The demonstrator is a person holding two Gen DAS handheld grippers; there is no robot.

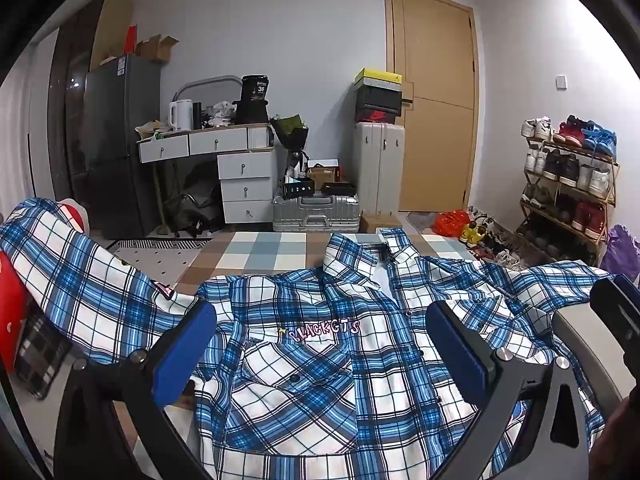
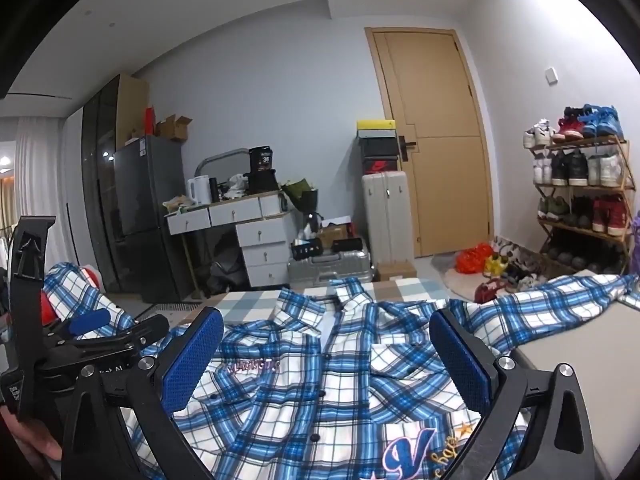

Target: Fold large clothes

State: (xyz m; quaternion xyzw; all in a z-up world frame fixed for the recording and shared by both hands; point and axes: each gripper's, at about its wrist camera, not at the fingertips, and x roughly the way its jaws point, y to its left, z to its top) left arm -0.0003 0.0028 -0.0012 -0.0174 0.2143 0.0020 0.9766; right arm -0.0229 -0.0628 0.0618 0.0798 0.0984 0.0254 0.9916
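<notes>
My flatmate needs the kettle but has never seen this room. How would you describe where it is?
Find the white desk with drawers, between the dark fridge and the tan door. The kettle stands on its left end, the only white jug-shaped thing, beside a slim black bottle.

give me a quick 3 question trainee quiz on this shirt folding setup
1. True or false: the left tool is clamped on the plaid shirt.
2. Which way is the shirt lying? A) buttoned front up, collar away from the camera B) back up C) folded in half
3. Fill in: the right tool has its jaws ____.

Key: 1 false, both tools hover open over the shirt; 2 A, the collar points toward the door; 3 open.
</notes>
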